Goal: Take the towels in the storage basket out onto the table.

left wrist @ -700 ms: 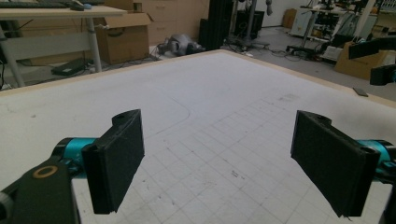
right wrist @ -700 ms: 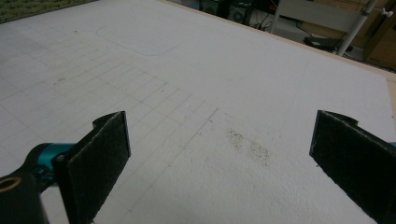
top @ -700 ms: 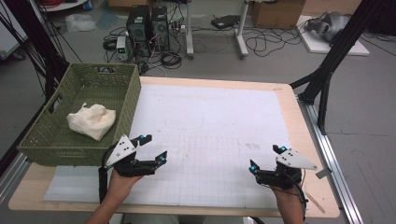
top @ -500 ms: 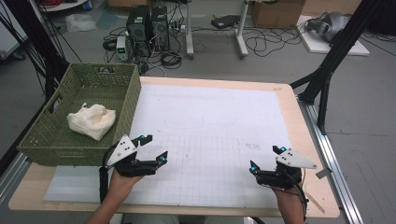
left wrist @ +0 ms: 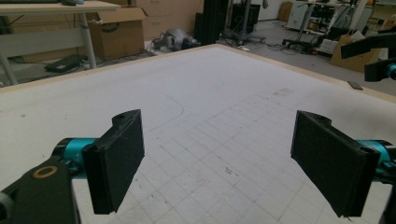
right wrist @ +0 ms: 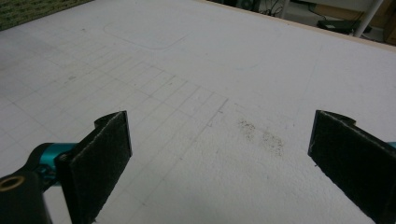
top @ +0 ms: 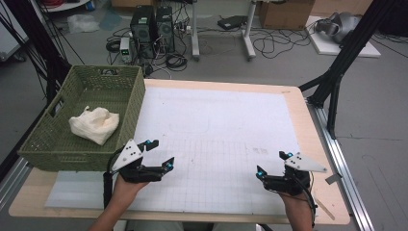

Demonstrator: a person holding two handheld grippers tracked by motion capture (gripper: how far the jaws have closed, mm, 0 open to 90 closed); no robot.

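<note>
My left gripper [top: 160, 154] hovers low over the white gridded mat [top: 216, 139] near the table's front left, jaws wide open and nothing between them; in the left gripper view its black pads [left wrist: 116, 163] frame bare mat. At the front right, my right gripper [top: 273, 164] is open too, its pads [right wrist: 95, 163] apart over the bare mat [right wrist: 210, 70]. A green woven basket [top: 53, 144] stands at the left edge, holding a crumpled white cloth [top: 94, 124]. The right gripper [left wrist: 378, 58] shows far off at the right edge of the left gripper view.
The wooden table [top: 317, 139] borders the mat. Behind the table the floor holds computer towers [top: 151, 24], cables, desk legs and a cardboard box [top: 284, 12]. A black frame strut [top: 344, 57] leans by the right side. A corner of the basket [right wrist: 28, 8] appears in the right gripper view.
</note>
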